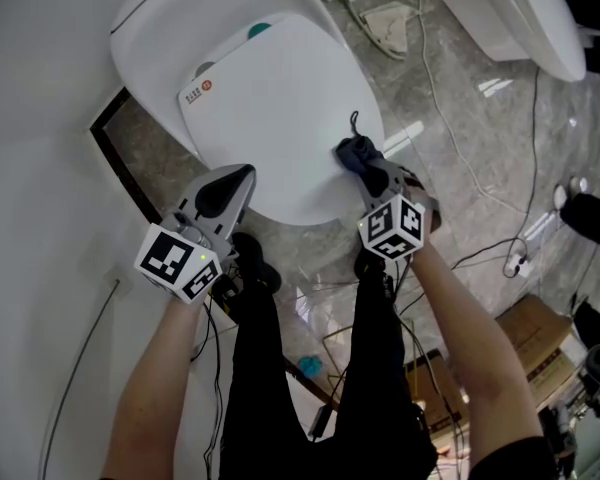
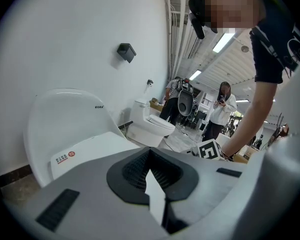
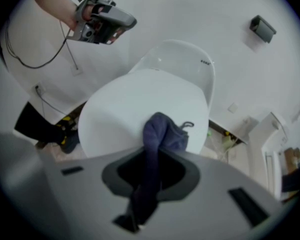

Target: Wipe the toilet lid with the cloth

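Head view: the smooth white oval toilet lid (image 1: pixel 270 118) fills the upper centre. At its right edge the right hand-held gripper (image 1: pixel 372 173) meets a bunched dark blue cloth (image 1: pixel 356 154), which covers its jaw tips. The left hand-held gripper (image 1: pixel 242 176) tapers to a point over the lid's lower left edge; contact cannot be judged.

Left gripper view: the jaws are drawn together at their tips with nothing between them. Only a corner of the toilet lid (image 2: pixel 90 151) shows at the left, with a second toilet (image 2: pixel 150 124) beyond.

Right gripper view: the jaws are clamped on the cloth (image 3: pixel 157 134). Its soft folds bulge onto the glossy toilet lid (image 3: pixel 135 104), and its tail trails back between the dark pads.
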The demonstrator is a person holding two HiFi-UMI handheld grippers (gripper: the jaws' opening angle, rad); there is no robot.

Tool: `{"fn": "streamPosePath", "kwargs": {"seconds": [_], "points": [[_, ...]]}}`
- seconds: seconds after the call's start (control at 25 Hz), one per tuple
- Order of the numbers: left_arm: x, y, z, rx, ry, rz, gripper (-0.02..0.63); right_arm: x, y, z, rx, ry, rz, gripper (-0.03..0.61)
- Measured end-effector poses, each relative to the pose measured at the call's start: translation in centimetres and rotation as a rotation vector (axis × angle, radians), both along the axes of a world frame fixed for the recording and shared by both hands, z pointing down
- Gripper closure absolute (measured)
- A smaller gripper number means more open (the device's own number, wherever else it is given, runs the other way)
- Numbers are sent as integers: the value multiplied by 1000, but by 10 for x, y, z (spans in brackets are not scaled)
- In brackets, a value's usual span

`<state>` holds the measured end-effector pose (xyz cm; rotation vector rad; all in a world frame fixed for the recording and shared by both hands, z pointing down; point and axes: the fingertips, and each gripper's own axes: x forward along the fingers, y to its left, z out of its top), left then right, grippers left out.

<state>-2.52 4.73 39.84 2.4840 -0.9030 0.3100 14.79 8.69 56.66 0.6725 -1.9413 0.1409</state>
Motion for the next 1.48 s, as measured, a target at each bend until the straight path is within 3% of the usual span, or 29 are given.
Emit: {"fn": "streamPosePath", "kwargs": {"seconds": [0.68,1.2,1.48], "points": [[2,-1,1,-2,3,5,600,-28,45,-1,-47,-46,-33,509],[0,2,0,-2,0,2,600,-77,71,-15,-138,-201,-28,510],[-2,6,-2,-2,1,-1,600,-88,57,-36,-162,-317,61,510]]}}
